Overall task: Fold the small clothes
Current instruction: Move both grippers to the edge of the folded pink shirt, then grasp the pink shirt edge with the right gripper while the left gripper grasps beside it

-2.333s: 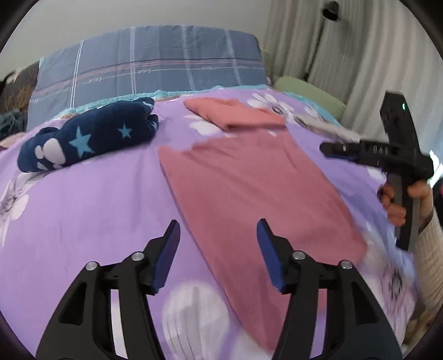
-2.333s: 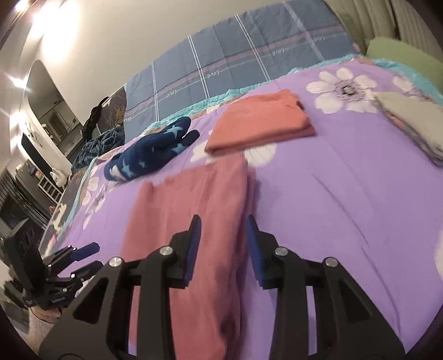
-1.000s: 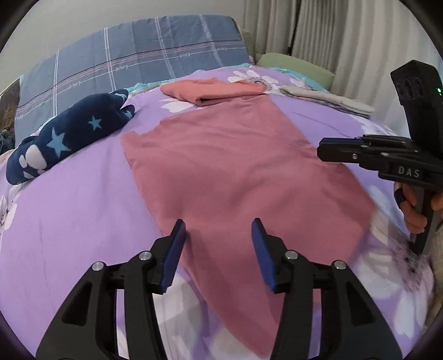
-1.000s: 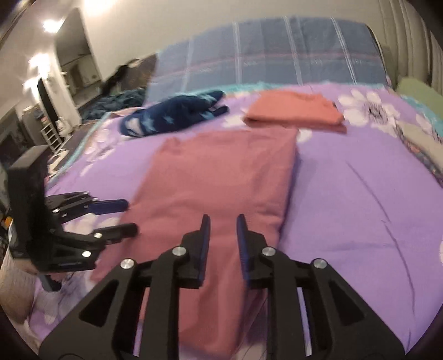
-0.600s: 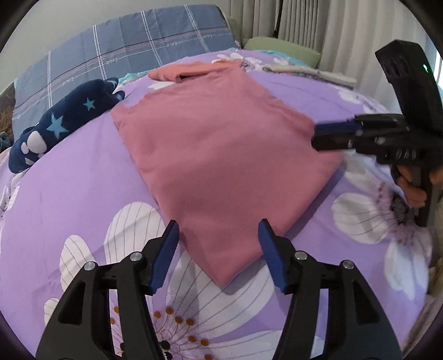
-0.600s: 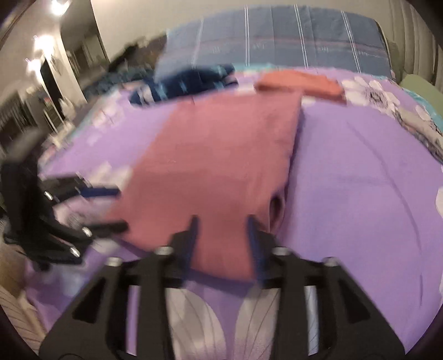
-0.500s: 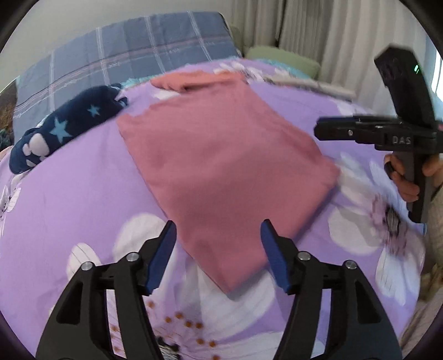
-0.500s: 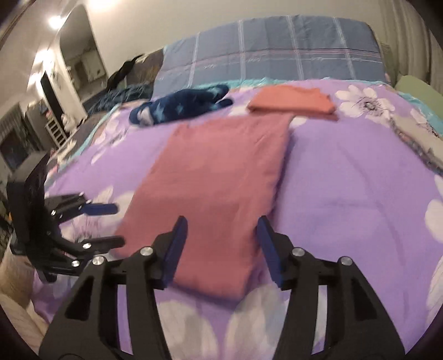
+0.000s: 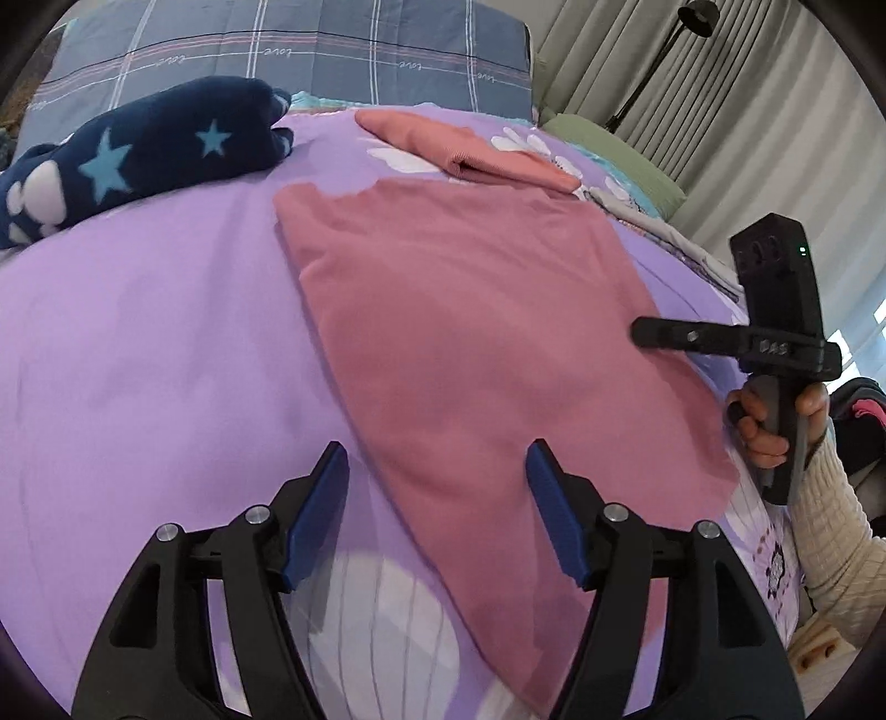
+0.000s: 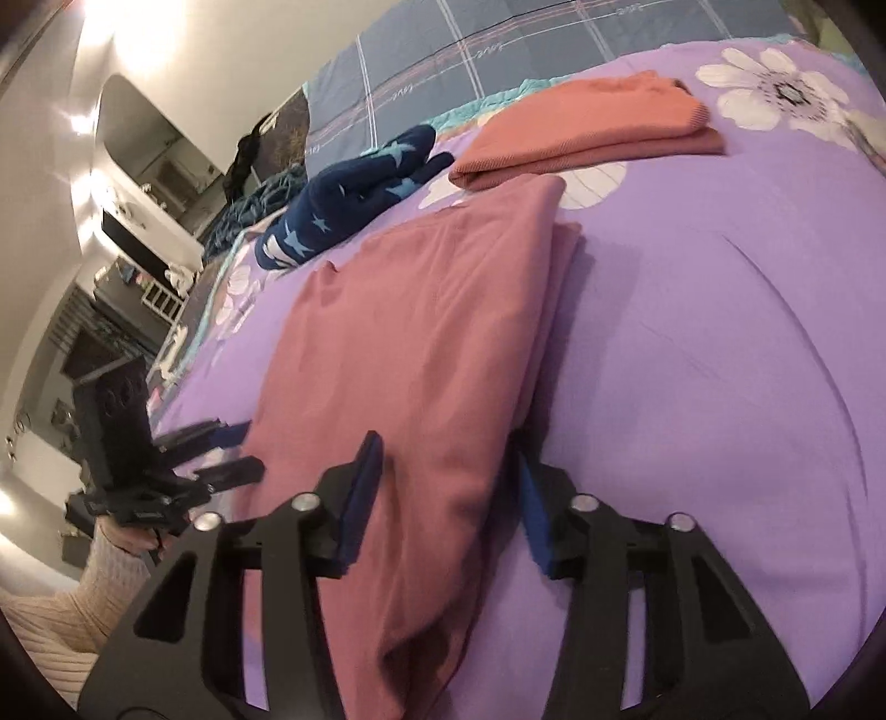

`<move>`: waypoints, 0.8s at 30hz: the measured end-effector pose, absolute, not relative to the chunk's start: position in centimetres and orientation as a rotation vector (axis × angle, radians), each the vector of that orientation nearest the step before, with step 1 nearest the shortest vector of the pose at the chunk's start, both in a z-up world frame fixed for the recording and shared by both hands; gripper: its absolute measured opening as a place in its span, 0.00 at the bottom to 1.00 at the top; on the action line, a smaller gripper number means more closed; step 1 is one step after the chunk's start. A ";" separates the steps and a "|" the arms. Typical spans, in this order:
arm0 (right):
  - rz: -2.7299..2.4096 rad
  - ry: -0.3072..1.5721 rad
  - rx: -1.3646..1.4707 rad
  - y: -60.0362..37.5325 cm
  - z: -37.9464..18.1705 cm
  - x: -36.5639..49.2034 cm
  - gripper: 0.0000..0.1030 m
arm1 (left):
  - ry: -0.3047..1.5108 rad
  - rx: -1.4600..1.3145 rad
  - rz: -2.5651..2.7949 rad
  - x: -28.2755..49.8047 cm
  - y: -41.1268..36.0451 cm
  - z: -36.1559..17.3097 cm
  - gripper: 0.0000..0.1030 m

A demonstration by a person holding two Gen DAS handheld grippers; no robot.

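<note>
A dusty-pink garment folded into a long flat rectangle is lying on the purple bedspread printed with white flowers, its length running away from the person toward the head of the bed. The left gripper is hovering over the near left corner of this cloth, its blue-padded jaws standing wide apart; they have just been opening, and the corner is lying below the gap without either pad pressing on it. The right gripper is reaching over the near right edge, where the layered fold is bulging up between its blue pads; its jaws have just been closing a little, yet they are looking released, with a gap showing on each side of the fabric. In the left wrist view the right gripper is appearing from the side over the cloth's right edge, gripped by a hand coming out of a cream ribbed sleeve. Beyond the pink garment, a folded orange-coral knit is resting just past its far end, and a navy fleece piece with light blue stars is lying to the left, near the blue plaid pillow.
</note>
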State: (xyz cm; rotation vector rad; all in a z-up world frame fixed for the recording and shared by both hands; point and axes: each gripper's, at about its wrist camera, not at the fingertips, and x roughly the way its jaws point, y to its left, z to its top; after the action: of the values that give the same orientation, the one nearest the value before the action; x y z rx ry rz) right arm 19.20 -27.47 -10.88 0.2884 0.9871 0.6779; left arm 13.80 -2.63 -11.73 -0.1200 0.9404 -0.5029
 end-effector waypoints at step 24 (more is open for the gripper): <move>0.725 0.991 0.327 -26.4 -11.1 24.0 0.43 | 0.917 -0.092 -0.569 18.7 -4.3 -12.3 0.76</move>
State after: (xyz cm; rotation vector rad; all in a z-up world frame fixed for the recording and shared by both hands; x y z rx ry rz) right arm 24.03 -26.44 -11.14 0.3272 0.9912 0.7254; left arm 18.73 -4.33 -12.29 -0.0919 0.9170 -0.5691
